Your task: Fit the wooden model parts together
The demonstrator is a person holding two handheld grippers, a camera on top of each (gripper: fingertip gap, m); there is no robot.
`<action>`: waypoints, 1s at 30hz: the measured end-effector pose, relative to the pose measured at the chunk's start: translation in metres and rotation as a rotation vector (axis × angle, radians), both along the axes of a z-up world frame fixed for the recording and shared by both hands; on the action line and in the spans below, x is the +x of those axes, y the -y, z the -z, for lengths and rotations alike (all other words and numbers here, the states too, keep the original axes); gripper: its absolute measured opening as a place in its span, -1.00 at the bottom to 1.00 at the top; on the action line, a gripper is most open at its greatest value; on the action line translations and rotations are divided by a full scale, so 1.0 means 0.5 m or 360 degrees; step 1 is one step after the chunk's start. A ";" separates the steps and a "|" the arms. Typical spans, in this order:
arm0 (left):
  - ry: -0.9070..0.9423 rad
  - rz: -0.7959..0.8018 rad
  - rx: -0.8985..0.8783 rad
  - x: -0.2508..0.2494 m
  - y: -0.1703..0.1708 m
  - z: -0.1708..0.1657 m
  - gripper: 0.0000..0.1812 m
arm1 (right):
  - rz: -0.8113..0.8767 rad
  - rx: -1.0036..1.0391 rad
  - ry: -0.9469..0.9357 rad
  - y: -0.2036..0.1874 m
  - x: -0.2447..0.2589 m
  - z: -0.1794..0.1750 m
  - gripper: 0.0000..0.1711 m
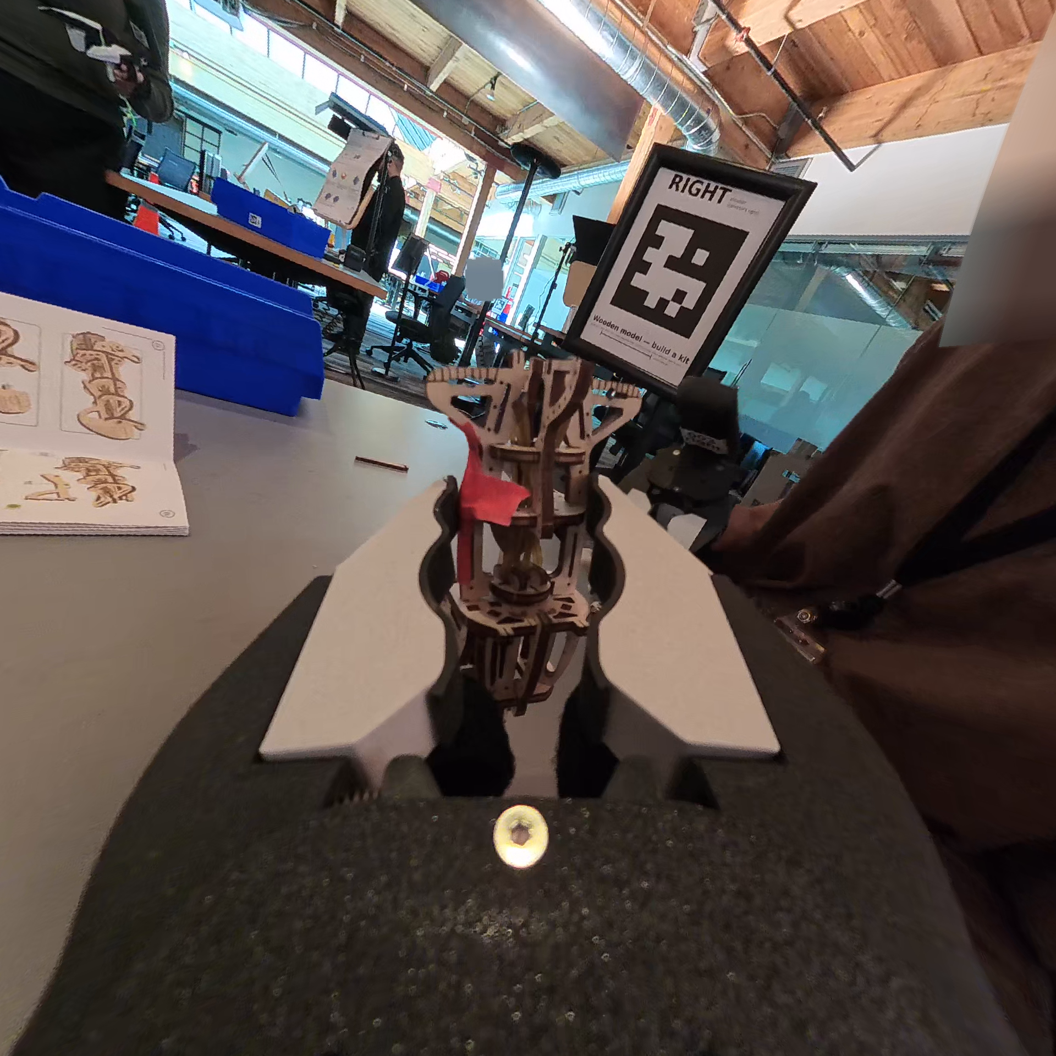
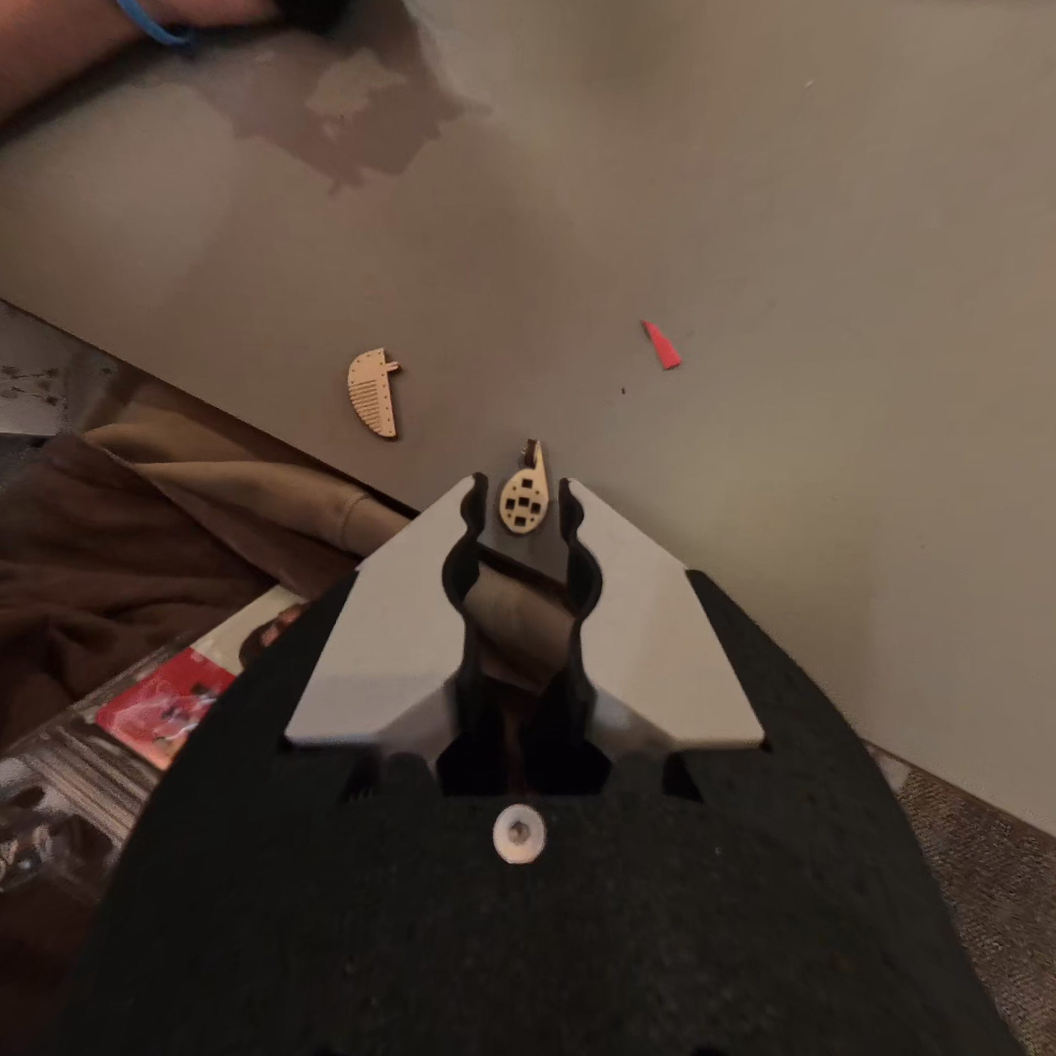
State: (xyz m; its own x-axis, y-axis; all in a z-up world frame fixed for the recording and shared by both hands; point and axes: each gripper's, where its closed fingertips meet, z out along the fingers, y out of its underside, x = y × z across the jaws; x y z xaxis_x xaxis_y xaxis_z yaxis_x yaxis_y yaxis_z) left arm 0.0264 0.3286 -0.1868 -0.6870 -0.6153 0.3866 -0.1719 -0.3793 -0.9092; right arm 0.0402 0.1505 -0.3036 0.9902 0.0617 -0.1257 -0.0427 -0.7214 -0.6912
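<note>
My left gripper [image 1: 520, 497] is shut on a partly built wooden model [image 1: 526, 606] and holds it upright above the grey table [image 1: 257, 571]. The model is a lattice of laser-cut plates with a red tape strip [image 1: 486, 491] on its left side. My right gripper [image 2: 521, 486] is open and points down at the table near its front edge. A small teardrop-shaped wooden part [image 2: 523, 503] with square holes lies flat between its fingertips, and I cannot tell whether they touch it. A half-round, comb-like wooden part [image 2: 372, 394] lies to the left of it.
A red tape scrap [image 2: 662, 344] lies to the right. An open instruction booklet [image 1: 86, 428] and blue bins [image 1: 171, 297] are at the left, a thin stick [image 1: 382, 463] is mid-table, and a framed marker sign [image 1: 686, 268] stands behind the model. A brown sleeve [image 1: 914, 514] is on the right. My right fingertips sit around 20 cm from my left ones. My right gripper is the nearer one to the red tape scrap [image 2: 662, 344]: about 6 cm, against 20 cm.
</note>
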 end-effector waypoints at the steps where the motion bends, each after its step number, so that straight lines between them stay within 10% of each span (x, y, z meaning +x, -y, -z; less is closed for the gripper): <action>1: -0.0002 -0.0001 -0.0005 0.000 0.000 0.000 -0.53 | -0.0001 -0.0021 -0.0014 -0.006 0.000 0.003 -0.70; 11: -0.0008 0.0011 -0.0009 -0.001 0.004 0.001 -0.54 | -0.0074 -0.0331 0.0170 -0.037 0.011 0.011 -0.93; 21: 0.0004 0.0026 -0.0007 -0.003 0.008 0.000 -0.54 | -0.0298 0.0681 0.0058 -0.320 0.050 -0.132 -0.94; 27: 0.0028 0.0045 -0.0037 -0.009 0.004 -0.008 -0.53 | -0.0521 0.1343 -0.0290 -0.410 0.021 -0.452 -0.94; 30: 0.0077 0.0149 -0.0183 -0.021 0.009 -0.032 -0.54 | -0.0679 0.1356 -0.0579 -0.444 -0.050 -0.465 -0.93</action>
